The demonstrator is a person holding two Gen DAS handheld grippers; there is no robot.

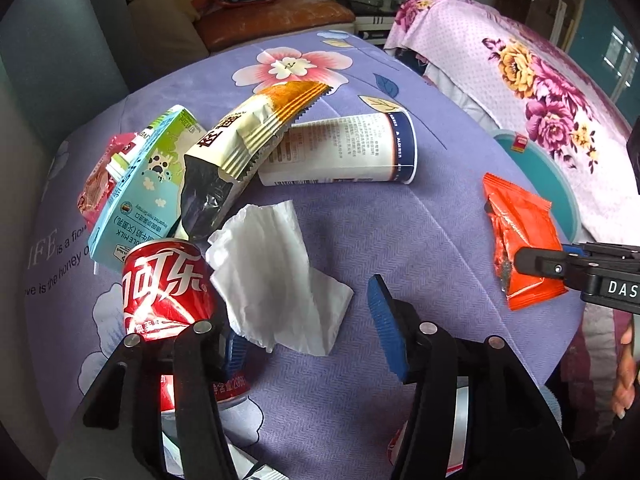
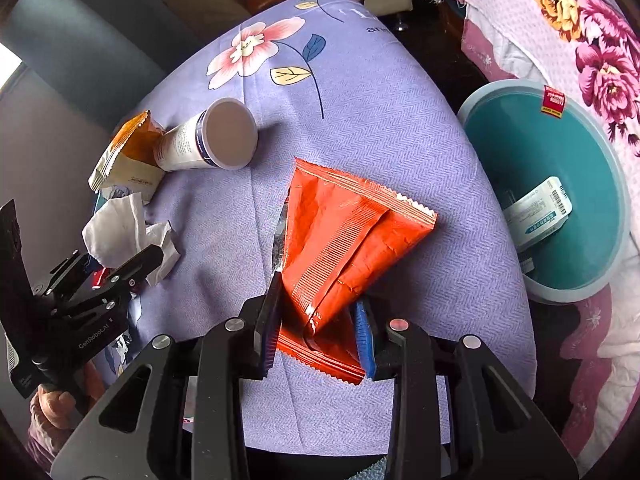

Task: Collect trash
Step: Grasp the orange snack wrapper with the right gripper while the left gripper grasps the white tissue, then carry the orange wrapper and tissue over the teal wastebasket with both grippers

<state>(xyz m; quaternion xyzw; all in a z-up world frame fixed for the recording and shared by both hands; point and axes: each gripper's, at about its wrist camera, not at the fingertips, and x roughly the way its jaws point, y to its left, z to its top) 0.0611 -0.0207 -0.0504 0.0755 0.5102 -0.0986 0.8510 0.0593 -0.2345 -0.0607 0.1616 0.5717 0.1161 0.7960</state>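
A crumpled white tissue (image 1: 276,280) lies on the purple flowered cloth (image 1: 420,232), between the blue pads of my left gripper (image 1: 308,320). The jaws stand open and the right pad is clear of the tissue. A red cola can (image 1: 168,284) stands right beside the left finger. My right gripper (image 2: 318,332) is shut on the lower end of an orange snack wrapper (image 2: 344,240), which hangs just above the cloth. The same wrapper (image 1: 520,236) and right gripper (image 1: 532,266) show at the right of the left wrist view. The left gripper (image 2: 132,268) shows at the left of the right wrist view.
Behind the tissue lie a paper cup (image 1: 340,148) on its side, a beige-and-orange wrapper (image 1: 248,132), a blue milk carton (image 1: 144,188) and a small red packet (image 1: 96,184). A teal basin (image 2: 600,200) holding a white box (image 2: 536,212) sits right of the table on a pink flowered cover.
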